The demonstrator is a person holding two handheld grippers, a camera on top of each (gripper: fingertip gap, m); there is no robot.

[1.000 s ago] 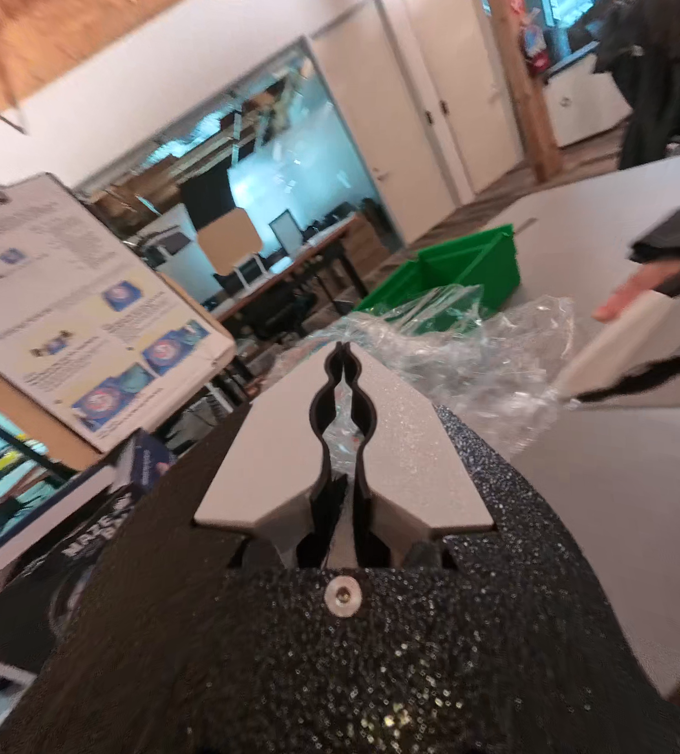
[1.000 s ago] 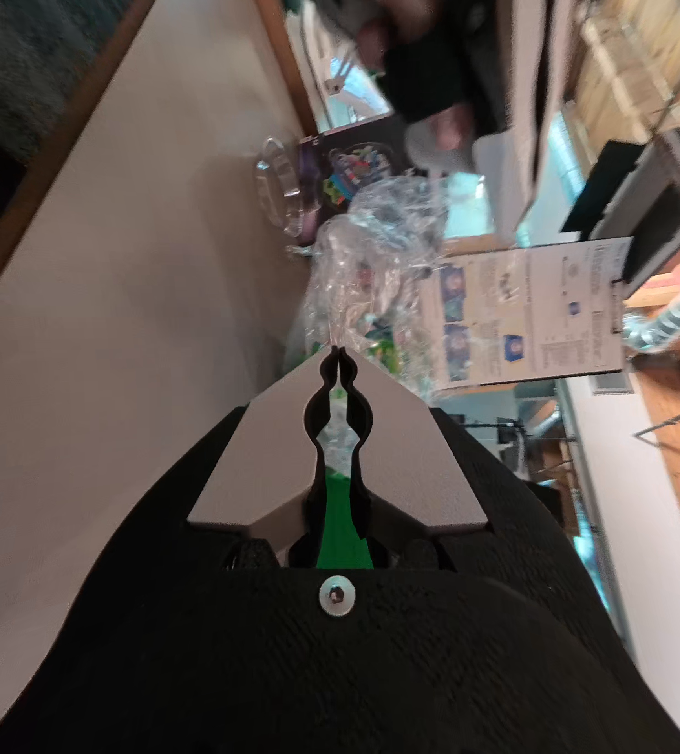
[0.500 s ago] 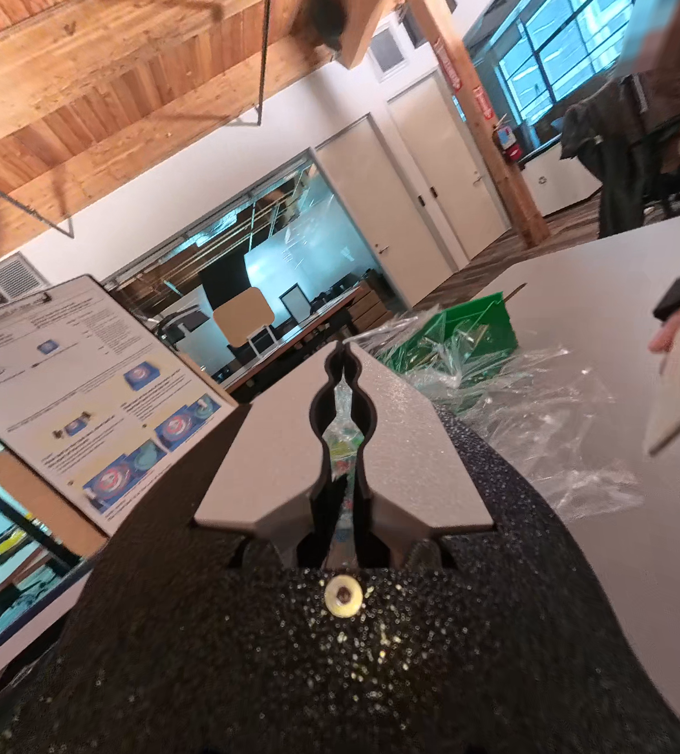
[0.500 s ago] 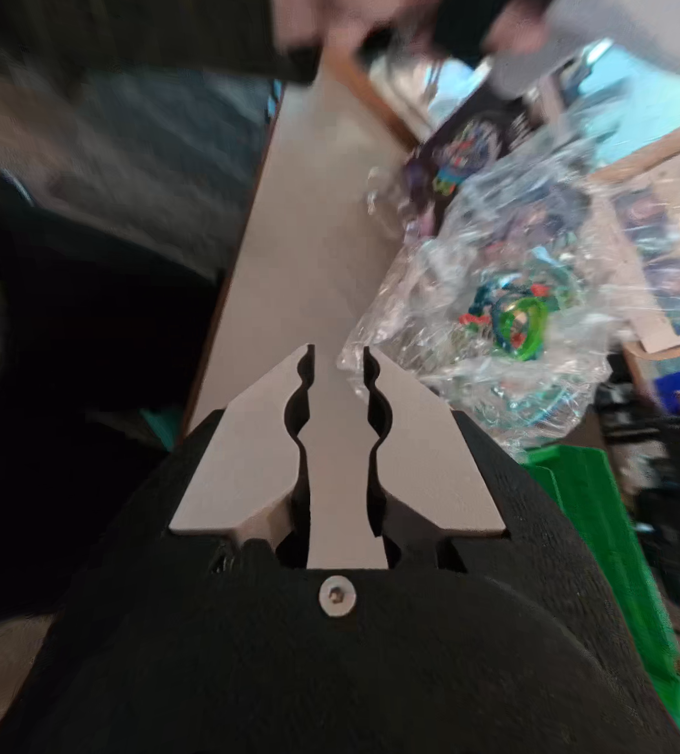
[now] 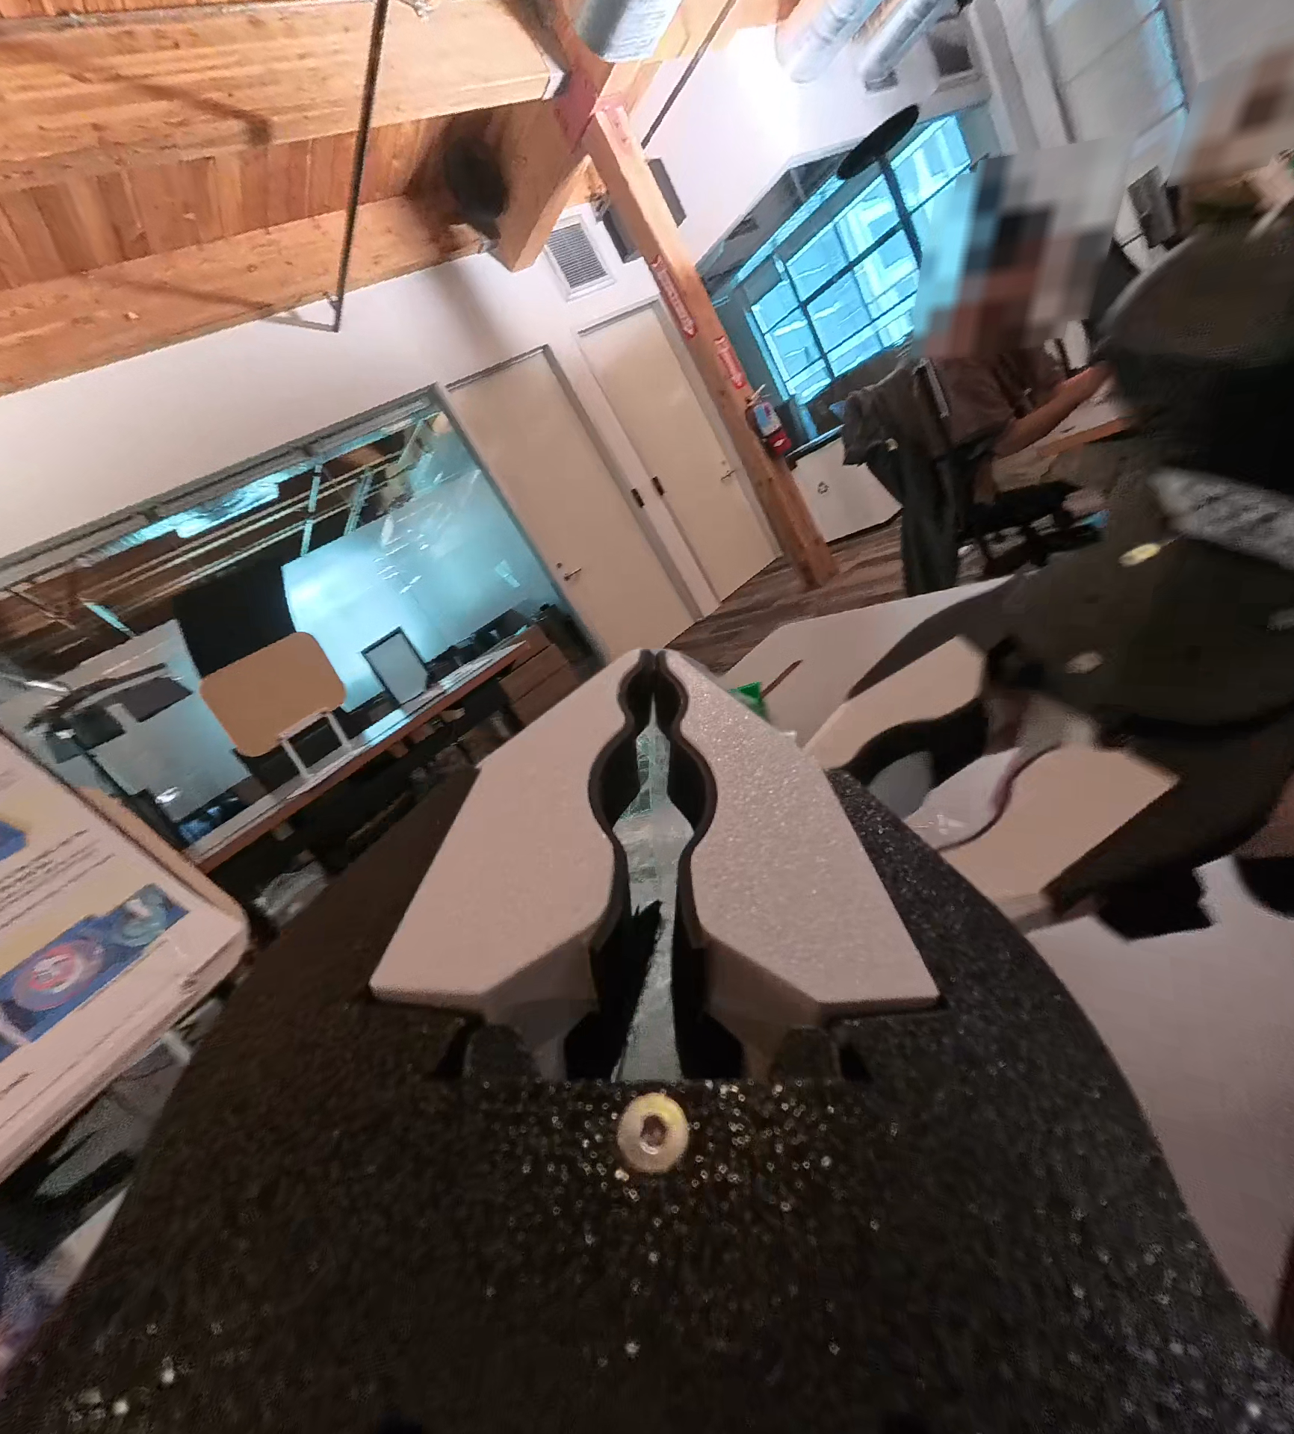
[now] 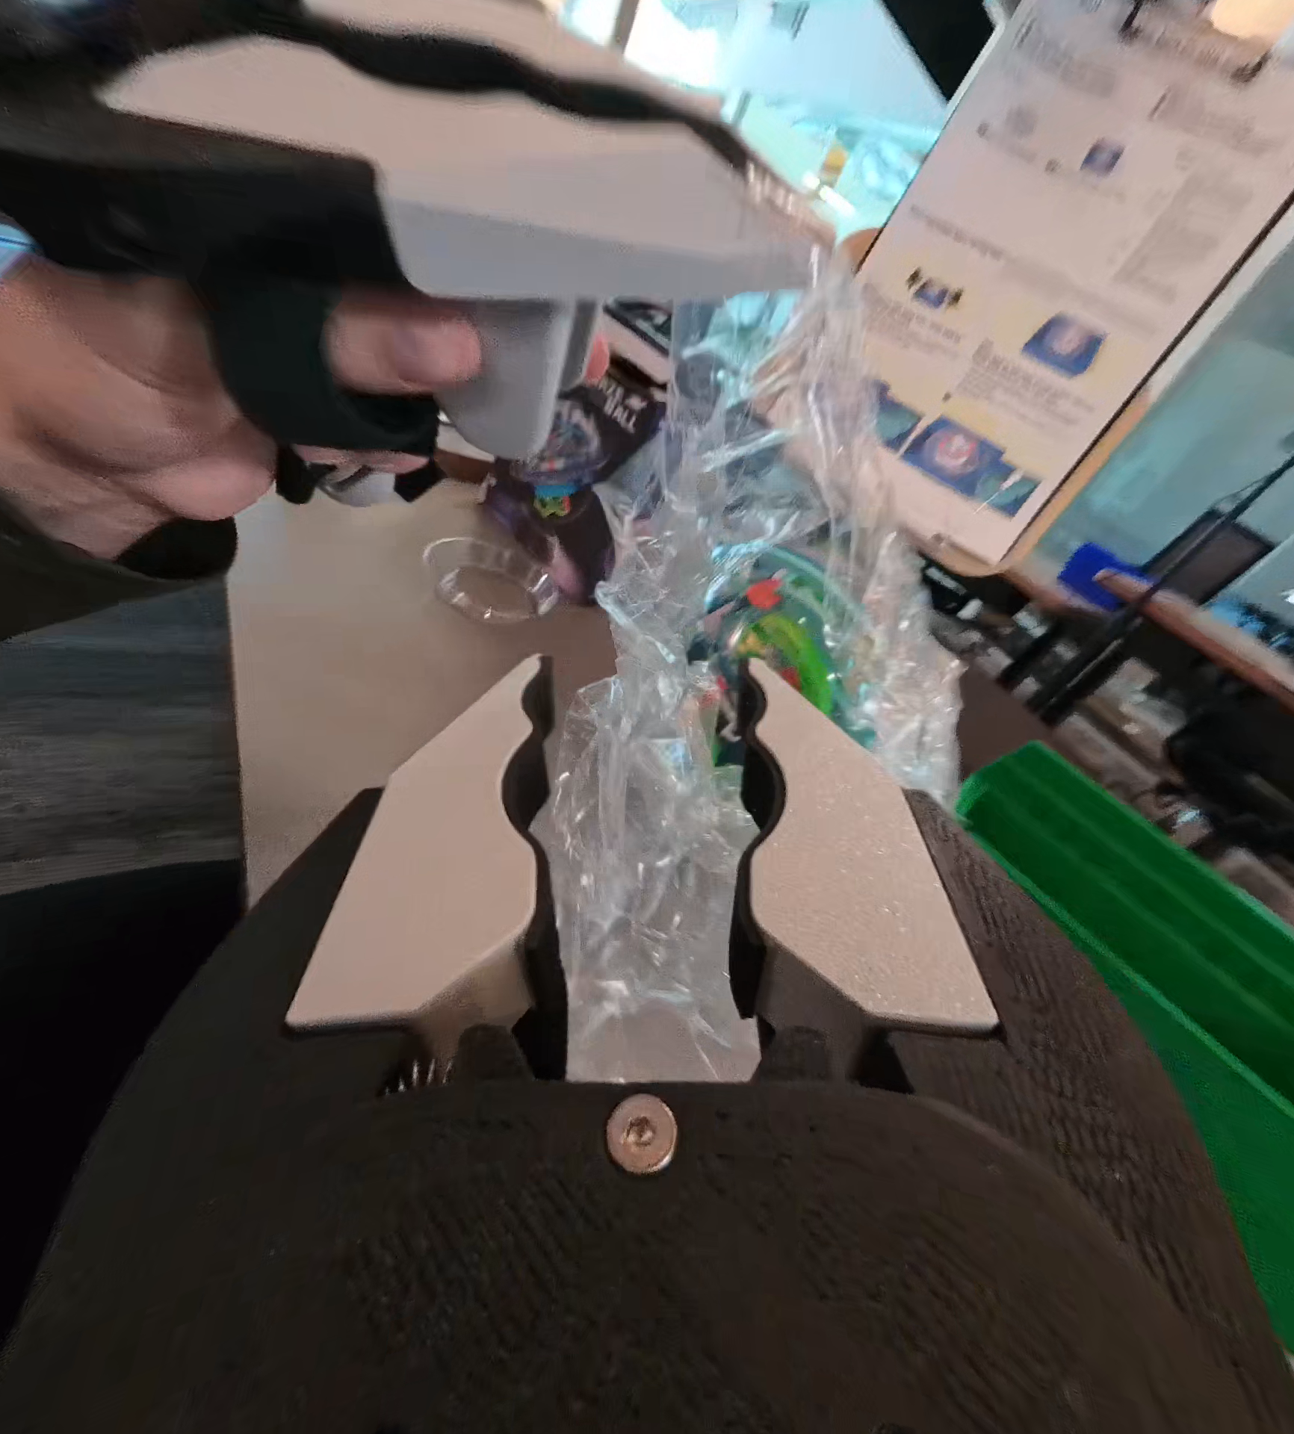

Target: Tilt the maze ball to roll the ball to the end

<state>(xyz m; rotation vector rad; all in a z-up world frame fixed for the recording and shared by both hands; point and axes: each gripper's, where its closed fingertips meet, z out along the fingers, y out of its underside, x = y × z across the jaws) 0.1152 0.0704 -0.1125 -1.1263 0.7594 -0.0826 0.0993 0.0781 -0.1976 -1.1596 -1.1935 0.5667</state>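
The maze ball (image 6: 784,659) is wrapped in a clear plastic bag (image 6: 652,815), so the step in hand looks like unwrapping, not tilting yet.

The left gripper (image 6: 791,264) is up high, left of and above the right fingers. Its fingers are pressed together, and they seem to pinch the top of the bag.

The right gripper (image 6: 648,675) has its fingers spread. Bag plastic lies between them, but they do not squeeze it. The maze ball sits just past the right fingertip, on the tabletop (image 6: 333,659).

Next, the right fingers probably need to close on the plastic and pull it off.

A dark box (image 6: 589,465) and a printed sheet (image 6: 1055,271) beyond carry writing.
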